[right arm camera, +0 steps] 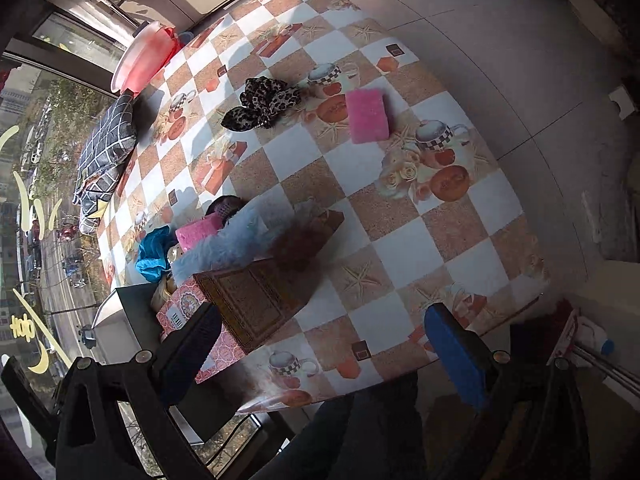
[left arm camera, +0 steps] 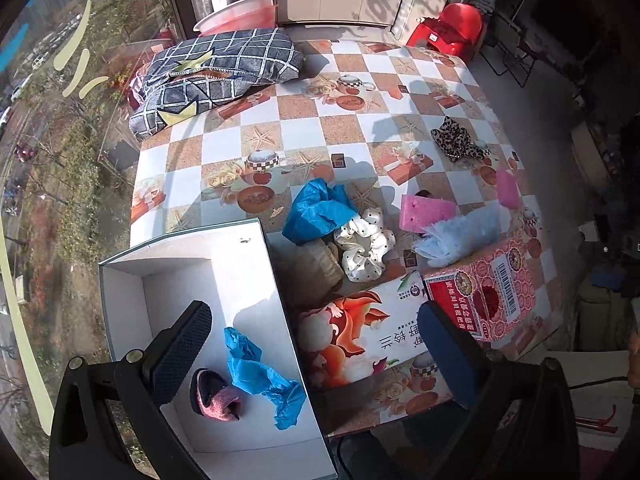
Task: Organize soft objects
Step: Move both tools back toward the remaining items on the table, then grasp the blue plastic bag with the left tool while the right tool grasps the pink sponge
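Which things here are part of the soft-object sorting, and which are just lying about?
Part of the job: white box, blue bag and pink sock inside it; polka-dot scrunchie, leopard scrunchie, pink sponge, blue plastic.

Lying about: checked pillows, red chair, pink basin, printed cartons.

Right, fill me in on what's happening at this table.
A person is sorting soft things into a white box with two handheld claws. The left claw hangs open over the box, which already holds a blue plastic cover and a pink sock. The right claw is open and empty too. A polka-dot scrunchie, pink sponges and a leopard scrunchie lie on the checkered table.
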{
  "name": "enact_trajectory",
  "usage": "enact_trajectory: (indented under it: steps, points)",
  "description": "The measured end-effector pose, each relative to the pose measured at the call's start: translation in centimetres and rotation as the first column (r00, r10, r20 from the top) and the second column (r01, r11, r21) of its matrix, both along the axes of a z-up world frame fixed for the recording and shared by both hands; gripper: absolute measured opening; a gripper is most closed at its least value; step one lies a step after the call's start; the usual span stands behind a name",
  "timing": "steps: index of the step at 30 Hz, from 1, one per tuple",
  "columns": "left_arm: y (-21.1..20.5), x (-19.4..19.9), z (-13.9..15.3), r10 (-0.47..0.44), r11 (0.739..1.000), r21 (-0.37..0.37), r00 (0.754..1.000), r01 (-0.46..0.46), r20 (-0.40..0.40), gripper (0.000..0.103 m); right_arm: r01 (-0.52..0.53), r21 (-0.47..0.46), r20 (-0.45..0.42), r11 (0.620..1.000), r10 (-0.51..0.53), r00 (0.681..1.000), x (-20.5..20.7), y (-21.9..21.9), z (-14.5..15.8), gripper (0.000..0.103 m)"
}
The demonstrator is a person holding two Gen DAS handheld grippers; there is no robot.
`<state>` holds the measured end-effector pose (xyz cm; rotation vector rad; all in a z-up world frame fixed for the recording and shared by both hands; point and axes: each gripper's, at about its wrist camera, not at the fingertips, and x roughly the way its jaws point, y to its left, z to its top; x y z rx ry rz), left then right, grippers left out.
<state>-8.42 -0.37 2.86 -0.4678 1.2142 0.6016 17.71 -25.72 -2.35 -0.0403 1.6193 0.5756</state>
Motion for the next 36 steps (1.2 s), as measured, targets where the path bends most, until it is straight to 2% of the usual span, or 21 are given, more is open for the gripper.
enact_trajectory:
  steps: [4,8,11,15,20,27,31,34,36]
  points:
    - [2.7,4.9,-2.3,0.000,1.000,-0.015,0.999,-0.001,-0.046,0.103,0.012,-0.026,-0.047,1.000,-0.013,0.999,1.6,-0.8,-2.7,0.102]
    - [5.7,8.9,-6.4,0.044,0.994,-0.094,0.993,-0.054,-0.113,0.103,0.000,-0.035,-0.087,0.999,-0.003,0.996,2.7,-0.7,-4.9,0.102]
    - [7.4,10.9,-9.6,0.085,0.982,-0.153,0.982,-0.111,-0.166,0.103,-0.016,-0.046,-0.099,0.999,0.011,0.995,3.9,0.0,-6.4,0.102]
    - [8.5,12.6,-13.0,0.087,0.979,-0.154,0.961,-0.130,-0.262,0.103,-0.038,-0.069,-0.098,0.997,0.031,0.995,6.5,1.9,-8.4,0.102]
    - [9.1,13.6,-15.6,0.074,0.975,-0.176,0.941,-0.139,-0.330,0.103,-0.075,-0.139,-0.078,0.987,0.065,0.995,10.5,5.2,-11.6,0.102]
    - [10.1,13.8,-18.5,0.127,0.955,-0.202,0.913,-0.218,-0.387,0.103,-0.059,-0.187,-0.043,0.981,0.052,0.998,15.6,8.9,-15.6,0.102]
    - [10.5,13.6,-19.8,0.153,0.940,-0.221,0.899,-0.261,-0.411,0.103,-0.096,-0.216,-0.027,0.972,0.093,0.995,16.5,10.6,-17.6,0.103]
    - [10.3,13.8,-20.8,0.143,0.940,-0.220,0.888,-0.259,-0.436,0.103,-0.135,-0.264,0.033,0.955,0.149,0.988,16.2,11.8,-17.8,0.103]
    - [10.2,13.8,-21.5,0.133,0.941,-0.222,0.881,-0.257,-0.454,0.101,-0.159,-0.254,0.055,0.954,0.178,0.982,16.0,12.2,-17.6,0.103]
